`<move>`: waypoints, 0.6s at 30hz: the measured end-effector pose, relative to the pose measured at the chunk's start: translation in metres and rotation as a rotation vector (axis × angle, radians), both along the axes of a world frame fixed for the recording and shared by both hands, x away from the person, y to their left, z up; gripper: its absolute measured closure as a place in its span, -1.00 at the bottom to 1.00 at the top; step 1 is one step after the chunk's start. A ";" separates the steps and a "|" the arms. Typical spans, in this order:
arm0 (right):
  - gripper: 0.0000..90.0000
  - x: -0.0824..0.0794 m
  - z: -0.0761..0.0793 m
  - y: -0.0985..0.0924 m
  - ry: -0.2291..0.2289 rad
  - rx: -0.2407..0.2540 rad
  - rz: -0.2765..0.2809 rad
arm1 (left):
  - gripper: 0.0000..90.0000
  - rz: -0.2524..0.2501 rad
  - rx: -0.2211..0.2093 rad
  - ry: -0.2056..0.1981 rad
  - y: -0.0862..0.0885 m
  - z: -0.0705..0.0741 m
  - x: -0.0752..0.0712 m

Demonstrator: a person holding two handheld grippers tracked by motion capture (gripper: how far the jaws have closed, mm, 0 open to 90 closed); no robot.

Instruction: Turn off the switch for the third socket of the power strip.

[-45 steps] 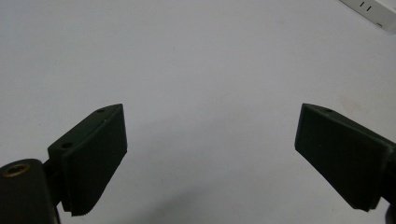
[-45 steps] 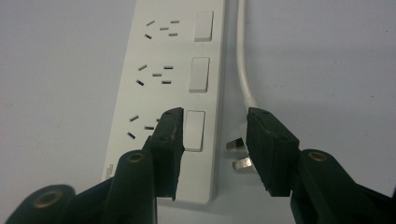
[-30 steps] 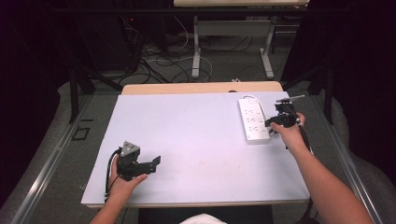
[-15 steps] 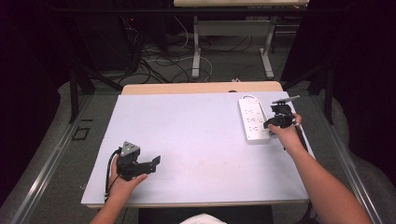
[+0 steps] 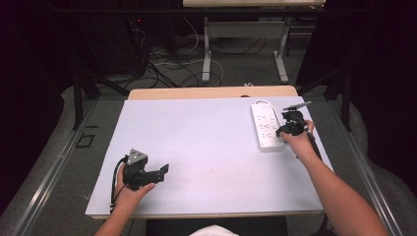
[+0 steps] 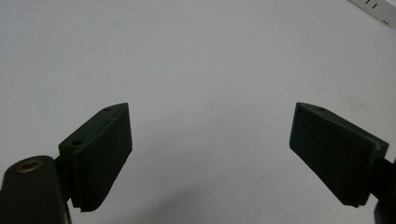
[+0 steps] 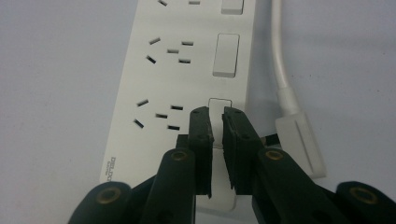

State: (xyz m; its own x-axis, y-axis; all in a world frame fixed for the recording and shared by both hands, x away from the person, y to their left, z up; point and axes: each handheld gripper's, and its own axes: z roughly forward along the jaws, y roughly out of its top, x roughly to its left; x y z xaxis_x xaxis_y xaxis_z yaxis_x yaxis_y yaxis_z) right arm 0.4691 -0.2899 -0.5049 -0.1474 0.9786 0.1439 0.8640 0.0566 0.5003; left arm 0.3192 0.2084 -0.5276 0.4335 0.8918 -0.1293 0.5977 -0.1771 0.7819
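Left gripper (image 5: pixel 156 173) sits near the front left corner of the table (image 5: pixel 206 147), jaws spread wide with nothing between them. Same spot and pose as a second ago. In the left gripper view the jaw faces are matt black blocks with fine ribbing along the gripping side, bare table under them.

Table top: flat, pale grey-white, smooth matt sheet, rectangular, with a wooden strip showing along the far edge.

Power strip (image 5: pixel 267 126) lies near the far right corner, long axis running front to back. White glossy plastic bar, rows of slotted sockets (image 7: pixel 161 114), each with a raised rectangular rocker switch (image 7: pixel 226 54) beside it. A thick white cord (image 7: pixel 281 60) runs along its right side to a flat angled plug (image 7: pixel 301 144) lying on the table just beside the strip's near end.

Right gripper (image 7: pixel 217 116): jaws have just been closing and now stand almost pressed together, a thin slit left, nothing pinched between them. Tips are over the nearest switch (image 7: pixel 219 103), at or just above its surface; contact cannot be told. Compared with a second ago the hand has crept slightly in over the strip.

Reading: narrowing the jaws makes one blunt point, likely to press that nearest switch. The press itself looks not yet done.
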 end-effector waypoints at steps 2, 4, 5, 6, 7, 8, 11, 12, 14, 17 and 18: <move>0.83 0.000 -0.001 0.001 0.000 -0.008 -0.001 | -0.71 0.000 0.000 0.000 0.000 0.000 0.000; 0.83 0.001 -0.001 0.001 -0.002 -0.011 -0.006 | -0.70 0.001 -0.001 0.001 0.000 0.000 0.000; 0.84 0.001 -0.002 0.001 -0.004 -0.014 -0.009 | -0.70 0.001 0.000 0.001 0.000 0.000 0.000; 0.84 0.001 -0.002 0.001 -0.003 -0.012 -0.007 | -0.70 0.002 -0.001 0.001 0.000 0.000 0.000; 0.84 0.001 -0.002 0.001 -0.003 -0.014 -0.007 | -0.70 0.002 -0.001 0.001 0.000 0.000 0.000; 0.84 0.001 -0.003 0.001 -0.003 -0.015 -0.009 | -0.70 0.002 -0.001 0.001 0.000 0.000 0.000; 0.85 0.002 -0.003 0.001 0.008 -0.014 -0.012 | -0.69 0.001 0.001 0.001 0.000 0.000 0.000; 0.85 0.002 -0.003 0.000 0.010 -0.016 -0.011 | -0.69 0.001 0.001 0.002 0.000 0.000 0.000; 0.86 0.002 -0.004 0.001 0.012 -0.016 -0.012 | -0.69 0.002 0.001 0.002 0.000 0.000 0.000; 0.86 0.002 -0.005 0.000 0.010 -0.016 -0.018 | -0.69 0.003 0.000 0.001 0.000 0.000 0.000; 0.87 0.002 -0.004 0.000 0.012 -0.009 -0.019 | -0.69 0.003 0.000 0.001 0.000 0.000 0.000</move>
State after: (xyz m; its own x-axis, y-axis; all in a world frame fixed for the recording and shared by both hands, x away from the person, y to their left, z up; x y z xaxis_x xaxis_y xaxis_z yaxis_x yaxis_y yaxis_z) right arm 0.4707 -0.2895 -0.5094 -0.1268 0.9825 0.1365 0.8707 0.0443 0.4898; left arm 0.3193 0.2083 -0.5279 0.4308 0.8931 -0.1296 0.5992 -0.1757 0.7811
